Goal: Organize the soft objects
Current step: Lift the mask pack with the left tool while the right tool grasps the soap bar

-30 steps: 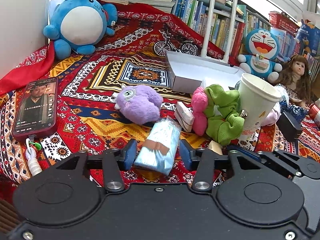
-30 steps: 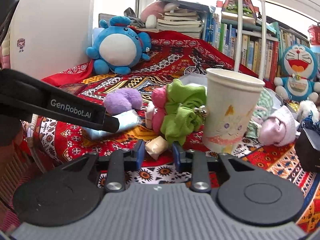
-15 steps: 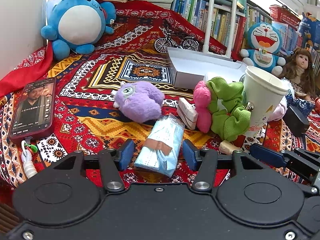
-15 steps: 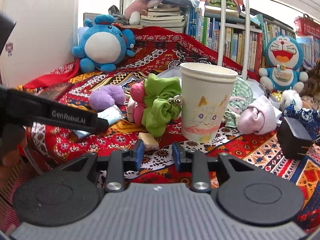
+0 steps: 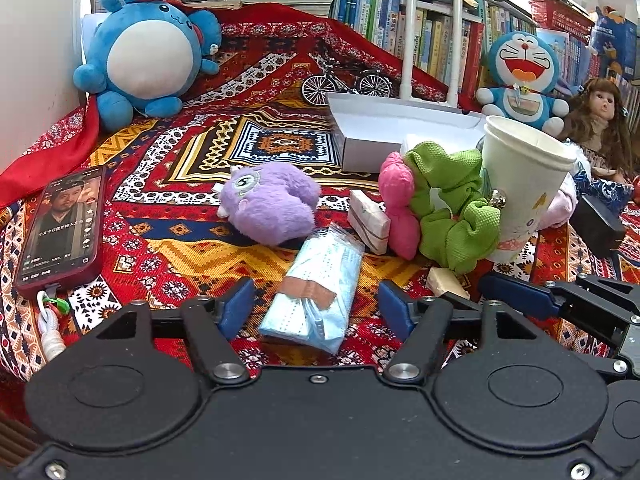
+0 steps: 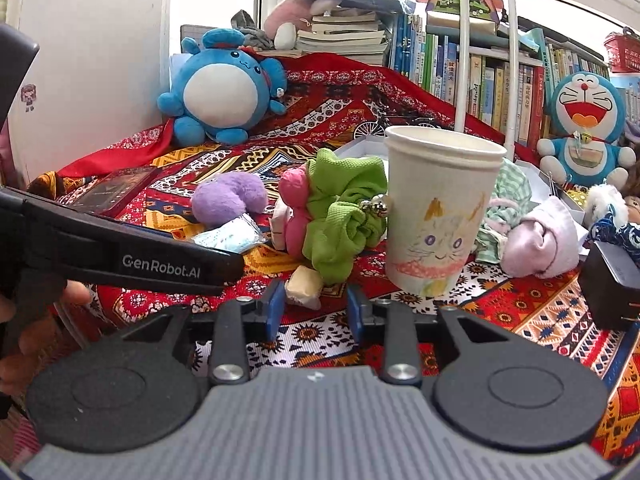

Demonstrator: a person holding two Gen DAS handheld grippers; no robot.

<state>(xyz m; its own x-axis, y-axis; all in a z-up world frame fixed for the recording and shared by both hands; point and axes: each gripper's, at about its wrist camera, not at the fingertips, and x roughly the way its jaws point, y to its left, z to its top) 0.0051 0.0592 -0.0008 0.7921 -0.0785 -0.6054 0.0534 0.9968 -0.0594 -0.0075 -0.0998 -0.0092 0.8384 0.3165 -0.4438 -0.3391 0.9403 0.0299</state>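
My left gripper point(image 5: 316, 308) tilts down over the patterned cloth point(image 5: 168, 248), jaws opening, the mask packet point(image 5: 316, 292) lying loose between them. My right gripper point(image 6: 315, 309) angles lower, jaws opening beside a cream lump point(image 6: 303, 286), not gripping it.

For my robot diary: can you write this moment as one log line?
left gripper: opening, fingers either side of blue mask pack, not touching | right gripper: opening, cream wrapped piece just ahead, not gripped
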